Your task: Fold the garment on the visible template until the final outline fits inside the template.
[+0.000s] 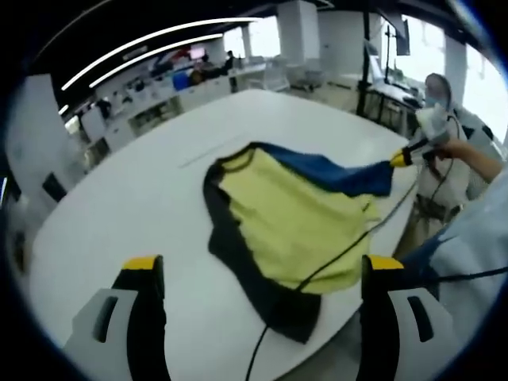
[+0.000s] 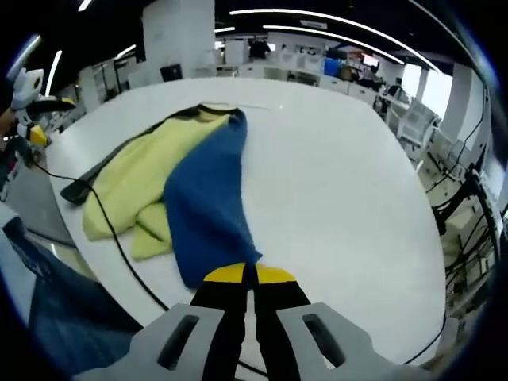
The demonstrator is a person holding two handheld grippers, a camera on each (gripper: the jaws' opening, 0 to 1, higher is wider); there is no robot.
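Two fisheye views look over one large white tabletop point(image 1: 119, 198) with rounded corners, standing in an open office with long ceiling light strips, white pillars, and rows of desks and chairs in the background. A yellow, blue and black garment point(image 1: 278, 230) lies spread near the tabletop edge closest to the person, its black trim running along one side and its lower end hanging close to that edge. In the left gripper view, the left gripper point(image 1: 262, 278) hovers with its yellow-tipped jaws set wide apart and nothing between them, while the right gripper point(image 1: 401, 159) comes in from the right, held by a person's hand point(image 1: 456, 149), and pinches the blue part of the garment, lifting it off the yellow layer. A black cable point(image 1: 349, 250) trails across the yellow fabric and off the tabletop edge. The right gripper view looks along the right gripper's own jaws, which are pressed together on the blue fabric just ahead of the yellow tips (the fold of blue runs straight away from them over the yellow part). That view also gives the far bare stretch of the tabletop and white chairs point(image 2: 417, 119) at the right.
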